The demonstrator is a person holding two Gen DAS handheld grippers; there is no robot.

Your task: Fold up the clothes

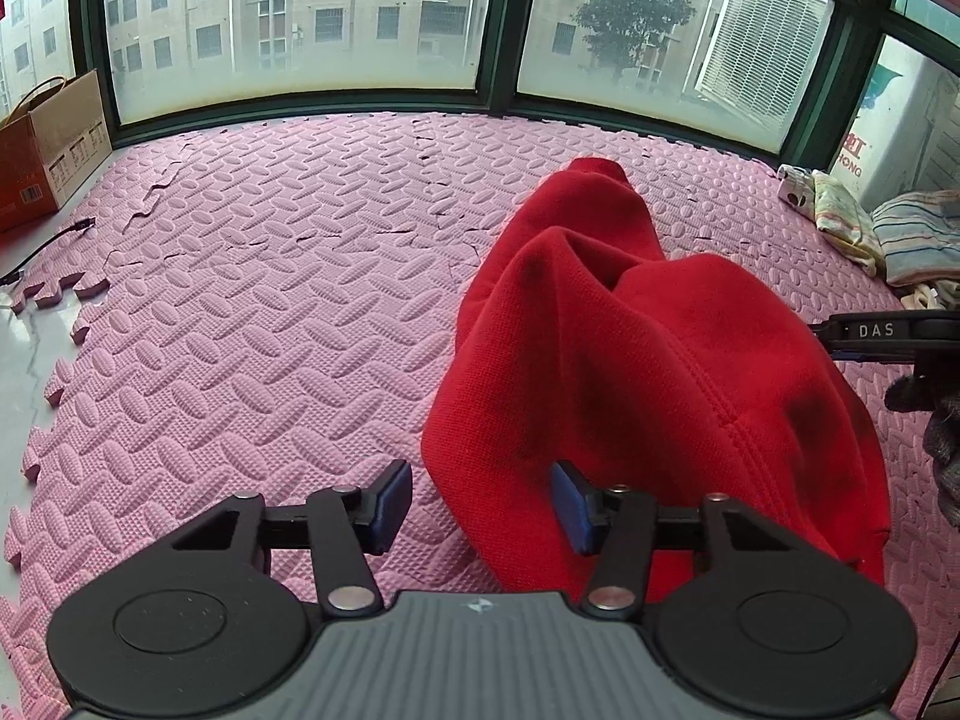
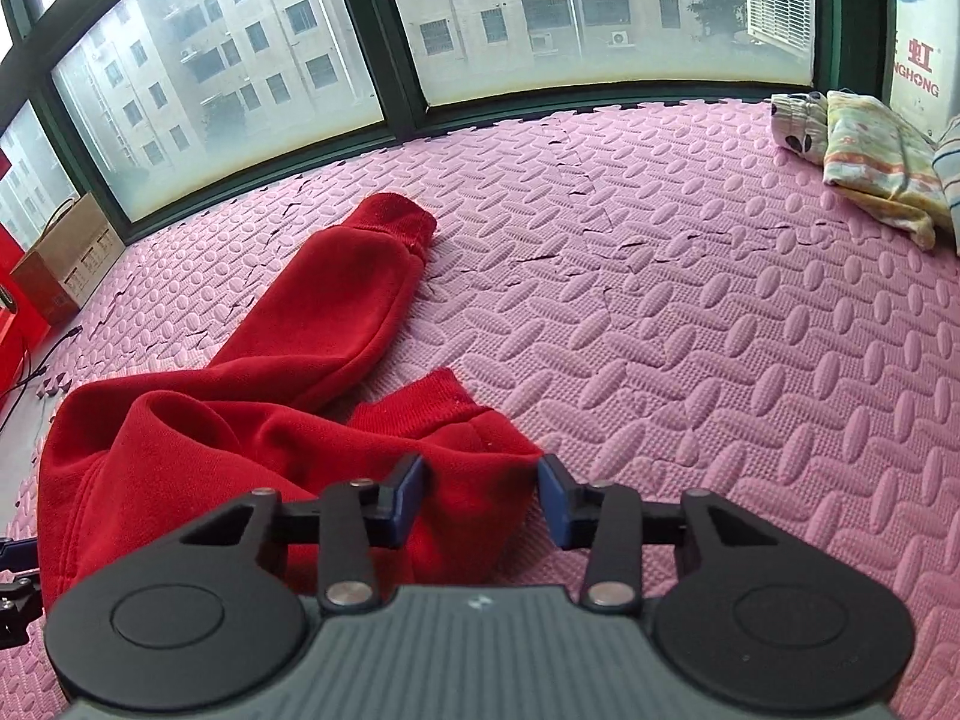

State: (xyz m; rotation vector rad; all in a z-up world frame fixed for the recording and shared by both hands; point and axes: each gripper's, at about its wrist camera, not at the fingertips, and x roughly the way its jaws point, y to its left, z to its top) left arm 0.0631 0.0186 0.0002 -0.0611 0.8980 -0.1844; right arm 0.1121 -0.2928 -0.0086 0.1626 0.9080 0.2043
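A red sweatshirt [image 1: 648, 372] lies bunched on the pink foam mat [image 1: 270, 300]. In the right wrist view the same red sweatshirt [image 2: 258, 420] shows one sleeve stretched toward the window and a ribbed cuff near my fingers. My left gripper [image 1: 483, 507] is open, its jaws straddling the garment's near left edge, with cloth partly between them. My right gripper [image 2: 483, 501] is open too, with a fold of the red cloth between its blue pads. The right gripper's black body [image 1: 888, 333] pokes in at the right edge of the left wrist view.
Folded patterned clothes [image 2: 870, 162] are stacked at the mat's far right corner, near a white box with red lettering. A cardboard box [image 1: 54, 144] and a cable [image 1: 42, 249] sit at the far left. Windows [image 1: 360, 18] line the back. Bare floor [image 1: 24, 348] borders the mat's left edge.
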